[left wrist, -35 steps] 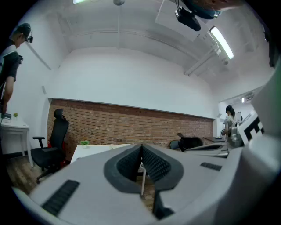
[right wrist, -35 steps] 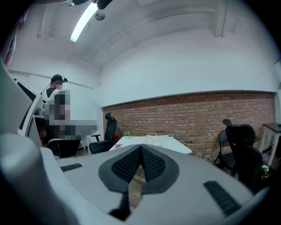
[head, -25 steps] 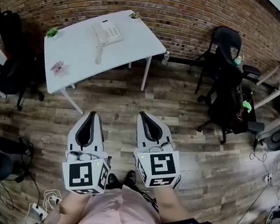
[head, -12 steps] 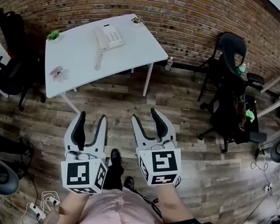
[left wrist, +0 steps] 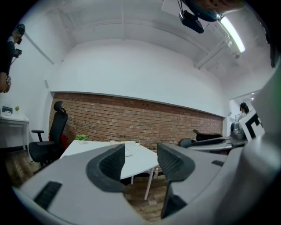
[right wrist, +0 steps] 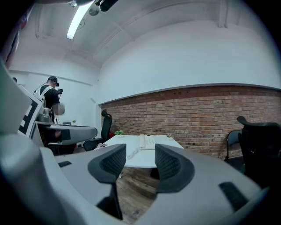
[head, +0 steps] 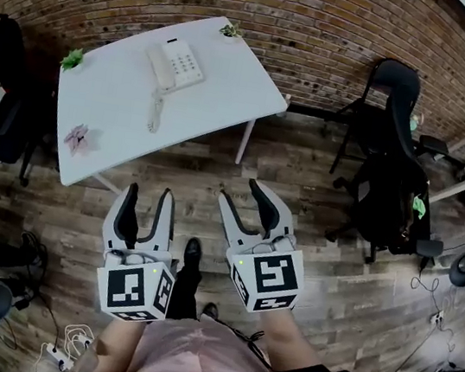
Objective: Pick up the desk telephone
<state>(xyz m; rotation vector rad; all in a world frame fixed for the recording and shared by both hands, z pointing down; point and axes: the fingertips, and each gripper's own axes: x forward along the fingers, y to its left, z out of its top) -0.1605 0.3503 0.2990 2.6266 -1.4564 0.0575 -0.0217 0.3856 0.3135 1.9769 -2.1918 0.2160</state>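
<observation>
Approach step: the telephone (head: 175,65) lay on the table (head: 230,93), well ahead of both grippers.
The left gripper (head: 150,194) stood open and empty; the right gripper (head: 243,193) had its jaws closing on nothing. The next move likely called for reaching forward over the table.

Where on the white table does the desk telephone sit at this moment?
In the head view, upper left, the desk telephone sits on the far half of the white table, near the brick wall, between the left plant and the right plant.

Head view overhead, gripper views level, table (head: 222,83) shared
</observation>
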